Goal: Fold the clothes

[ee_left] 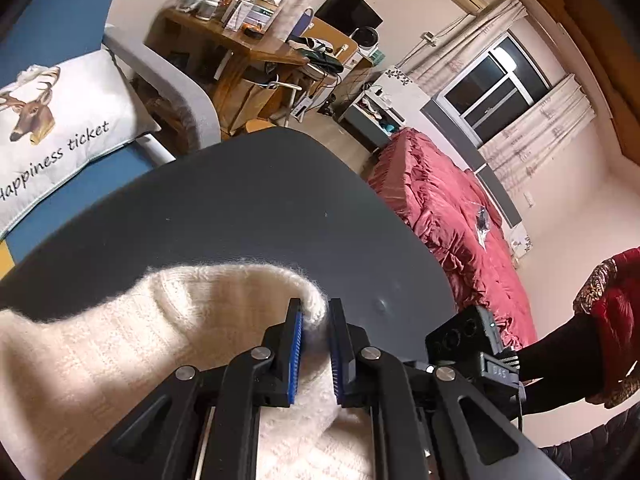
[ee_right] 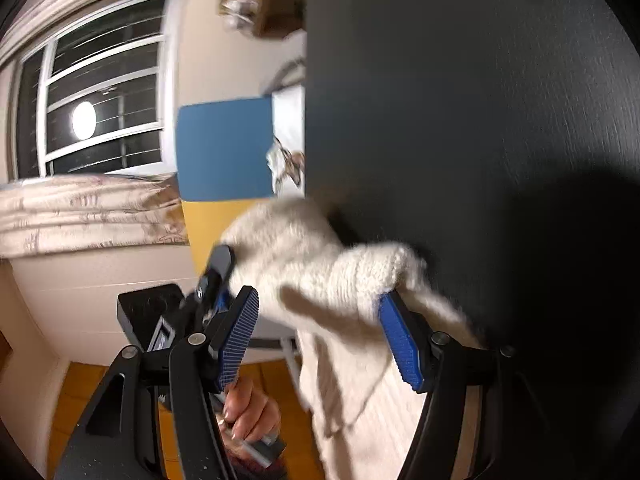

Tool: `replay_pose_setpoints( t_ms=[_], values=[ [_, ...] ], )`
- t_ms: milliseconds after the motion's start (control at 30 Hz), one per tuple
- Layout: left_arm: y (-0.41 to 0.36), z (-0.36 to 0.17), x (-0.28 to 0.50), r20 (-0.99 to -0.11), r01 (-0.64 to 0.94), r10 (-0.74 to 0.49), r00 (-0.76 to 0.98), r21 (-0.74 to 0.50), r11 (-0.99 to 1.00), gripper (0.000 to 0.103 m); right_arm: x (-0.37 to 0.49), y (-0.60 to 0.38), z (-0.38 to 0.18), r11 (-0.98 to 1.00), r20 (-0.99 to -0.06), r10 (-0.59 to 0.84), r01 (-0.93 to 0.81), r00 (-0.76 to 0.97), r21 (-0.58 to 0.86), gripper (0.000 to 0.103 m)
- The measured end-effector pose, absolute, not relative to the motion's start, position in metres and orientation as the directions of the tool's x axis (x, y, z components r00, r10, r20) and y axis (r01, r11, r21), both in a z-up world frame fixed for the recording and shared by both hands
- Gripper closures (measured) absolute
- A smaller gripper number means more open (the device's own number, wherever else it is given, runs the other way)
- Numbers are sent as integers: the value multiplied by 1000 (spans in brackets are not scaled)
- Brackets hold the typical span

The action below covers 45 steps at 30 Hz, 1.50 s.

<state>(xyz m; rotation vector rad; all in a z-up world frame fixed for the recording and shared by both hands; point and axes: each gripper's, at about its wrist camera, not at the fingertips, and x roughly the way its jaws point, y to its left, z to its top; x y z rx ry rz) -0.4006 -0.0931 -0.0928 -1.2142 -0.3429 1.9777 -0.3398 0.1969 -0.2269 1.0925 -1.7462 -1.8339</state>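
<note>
My left tool (ee_left: 316,320) is clamped on a fold of the cream knit sweater (ee_left: 120,344), its blue-padded fingers (ee_left: 296,344) pressed close on either side of a bunched ridge of wool near the garment's edge. The sweater lies on the dark counter (ee_left: 248,208), spread toward the lower left of my left wrist view and running under the tool body toward me. My right tool (ee_right: 320,316) stands with its jaws wide apart; the sweater (ee_right: 344,280) drapes between and over the two blue pads (ee_right: 240,336), and a rolled cuff-like end rests on top of the right-hand pad, but nothing is pinched there. The right wrist view is smeared by motion, so I cannot say for sure whether the cloth touches the left-hand pad or only passes in front of it. In that view the sweater hangs down off the counter's (ee_right: 480,120) edge toward the wooden floor (ee_right: 80,384). Below the pads I see a hand (ee_right: 250,412) wrapped around a grip. Beyond the counter in the left view sit a deer-print cushion (ee_left: 52,120), a cluttered wooden desk (ee_left: 240,52), and a bed with a red cover (ee_left: 452,216).
</note>
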Motion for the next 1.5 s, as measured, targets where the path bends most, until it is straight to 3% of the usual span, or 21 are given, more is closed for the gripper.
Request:
replay_pose_setpoints(
  t_ms=[67, 133, 167, 300, 333, 367, 533, 667, 700, 733, 800, 833, 1100, 1267, 1333, 1367, 1400, 1433, 1500],
  values=[
    [-97, -91, -399, -636, -468, 728, -255, -578, -668, 92, -343, 195, -218, -191, -258, -729, -174, -634, 966, 42],
    [-101, -89, -399, -637, -466, 726, -260, -575, -672, 92, -343, 193, -210, -256, -280, -723, -133, -631, 958, 78],
    [-102, -88, -400, -642, -461, 719, -267, -570, -680, 92, -343, 192, -209, -262, -276, -729, -117, -627, 958, 82],
    [-100, -93, -405, -678, -427, 671, -300, -534, -730, 92, -339, 184, -199, -337, -291, -740, -41, -607, 941, 82],
    [-97, -97, -407, -693, -413, 650, -310, -518, -749, 92, -338, 182, -197, -356, -297, -743, -23, -600, 934, 92],
    [-95, -100, -409, -709, -398, 629, -320, -502, -768, 92, -337, 180, -196, -377, -308, -744, -7, -593, 926, 96],
    [-73, -104, -409, -734, -443, 591, -336, -430, -787, 92, -326, 185, -197, -427, -339, -740, 16, -581, 904, 96],
    [-77, -102, -407, -731, -457, 596, -334, -427, -780, 91, -319, 193, -203, -393, -339, -760, -23, -554, 919, 89],
    [-80, -100, -405, -724, -458, 603, -336, -433, -776, 91, -320, 195, -207, -349, -315, -778, -43, -544, 936, 80],
    [-83, -98, -403, -718, -460, 609, -338, -439, -772, 91, -321, 195, -210, -326, -309, -781, -68, -543, 943, 57],
    [-89, -93, -400, -712, -463, 613, -344, -439, -770, 91, -323, 196, -217, -279, -297, -786, -118, -543, 953, 26],
    [-92, -91, -399, -709, -464, 614, -347, -440, -769, 91, -323, 196, -221, -255, -290, -788, -142, -543, 957, 22],
    [-107, -84, -398, -692, -441, 625, -361, -464, -768, 92, -345, 194, -233, -123, -253, -774, -254, -580, 959, 18],
    [-104, -95, -406, -714, -407, 622, -323, -489, -772, 92, -353, 187, -223, -170, -262, -747, -205, -611, 964, 18],
    [-106, -102, -417, -718, -352, 627, -303, -528, -773, 86, -356, 184, -219, -196, -266, -735, -180, -624, 964, 18],
    [-107, -105, -421, -716, -332, 632, -296, -543, -771, 83, -357, 183, -216, -209, -268, -729, -167, -630, 964, 20],
    [-108, -107, -425, -715, -313, 637, -289, -558, -769, 80, -358, 181, -214, -222, -269, -723, -154, -637, 963, 38],
    [-109, -109, -430, -714, -295, 641, -282, -571, -766, 80, -359, 180, -212, -237, -271, -718, -142, -641, 961, 70],
    [-105, -112, -437, -727, -285, 631, -270, -565, -774, 77, -358, 174, -208, -286, -289, -733, -106, -616, 952, 89]
  ],
)
